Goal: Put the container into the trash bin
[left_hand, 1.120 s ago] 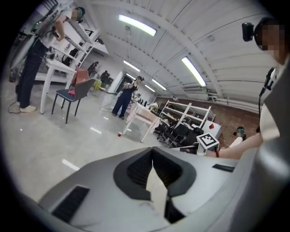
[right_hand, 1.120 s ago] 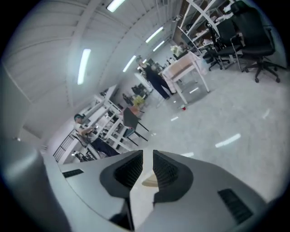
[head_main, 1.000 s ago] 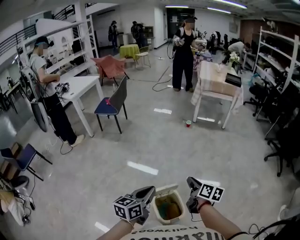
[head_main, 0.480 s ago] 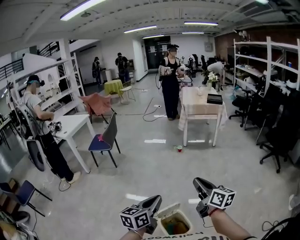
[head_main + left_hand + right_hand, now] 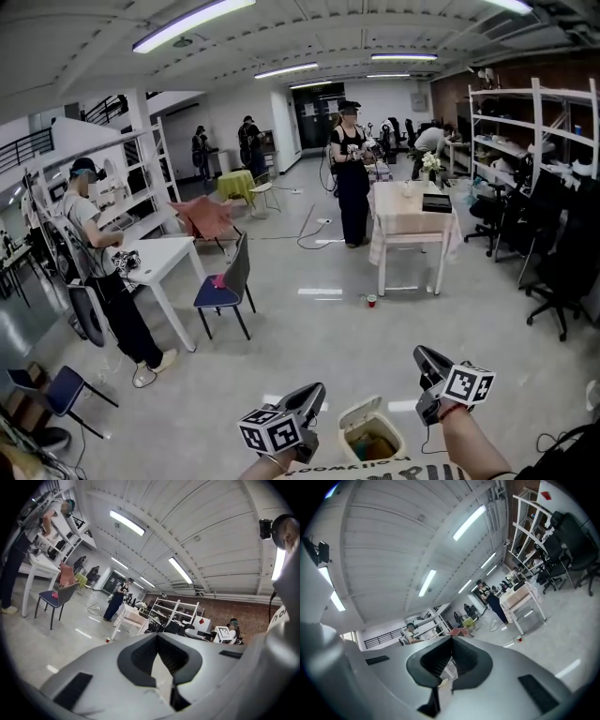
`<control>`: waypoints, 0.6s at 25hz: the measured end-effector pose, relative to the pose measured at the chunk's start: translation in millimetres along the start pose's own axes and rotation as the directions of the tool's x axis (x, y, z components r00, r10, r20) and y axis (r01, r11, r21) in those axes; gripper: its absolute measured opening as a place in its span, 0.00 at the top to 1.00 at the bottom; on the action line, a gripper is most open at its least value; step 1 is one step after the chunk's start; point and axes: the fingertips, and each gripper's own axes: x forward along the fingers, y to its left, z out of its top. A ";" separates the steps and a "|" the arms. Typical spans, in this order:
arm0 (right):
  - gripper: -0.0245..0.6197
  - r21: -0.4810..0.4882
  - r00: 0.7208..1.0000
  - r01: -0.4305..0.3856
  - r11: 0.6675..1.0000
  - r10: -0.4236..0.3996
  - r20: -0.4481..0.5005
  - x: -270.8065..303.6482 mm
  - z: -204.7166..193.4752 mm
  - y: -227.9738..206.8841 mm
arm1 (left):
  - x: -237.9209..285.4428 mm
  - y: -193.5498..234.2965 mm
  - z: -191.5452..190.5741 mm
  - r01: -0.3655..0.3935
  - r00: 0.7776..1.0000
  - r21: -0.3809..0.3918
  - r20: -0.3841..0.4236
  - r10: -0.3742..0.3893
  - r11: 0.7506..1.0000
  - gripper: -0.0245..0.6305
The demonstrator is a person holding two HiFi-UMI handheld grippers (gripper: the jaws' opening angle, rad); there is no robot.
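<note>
A small cream trash bin [image 5: 347, 433] with its lid flipped open stands on the floor at the bottom of the head view, between my two grippers. Something yellow-green lies inside it; I cannot tell what. My left gripper [image 5: 315, 394] is just left of the bin, jaws shut and empty. My right gripper [image 5: 427, 358] is to the bin's right and higher, also shut with nothing in it. Both gripper views look up and out across the room: left gripper [image 5: 157, 637], right gripper [image 5: 451, 639]. A small red cup [image 5: 372, 300] sits on the floor near a table.
A white table [image 5: 410, 211] with a cloth stands ahead on the right, with a person [image 5: 352, 173] behind it. A blue chair [image 5: 225, 286] and a white desk [image 5: 159, 258] with another person [image 5: 98, 253] are at left. Shelving and office chairs [image 5: 553, 262] line the right wall.
The head view has tipped upward, so the bin and both grippers sit lower in frame. My right gripper has shifted right, away from the bin. Both stay shut.
</note>
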 end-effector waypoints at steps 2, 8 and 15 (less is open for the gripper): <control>0.96 -0.020 1.000 0.007 1.000 -0.007 0.012 -5.4 -1.3 8.0 | -11.7 -1.1 0.3 0.000 1.000 0.003 0.007 0.000 1.000 0.98; 0.96 -0.115 0.998 0.067 0.991 -0.069 -0.009 -26.2 -12.1 39.4 | -48.4 -5.2 -6.6 -0.003 1.000 -0.015 0.020 0.003 1.000 0.98; 0.96 -0.138 0.995 0.078 0.987 -0.085 -0.045 -48.6 -37.8 71.5 | -83.2 -14.8 -19.7 0.017 1.000 -0.050 0.013 -0.016 0.999 0.98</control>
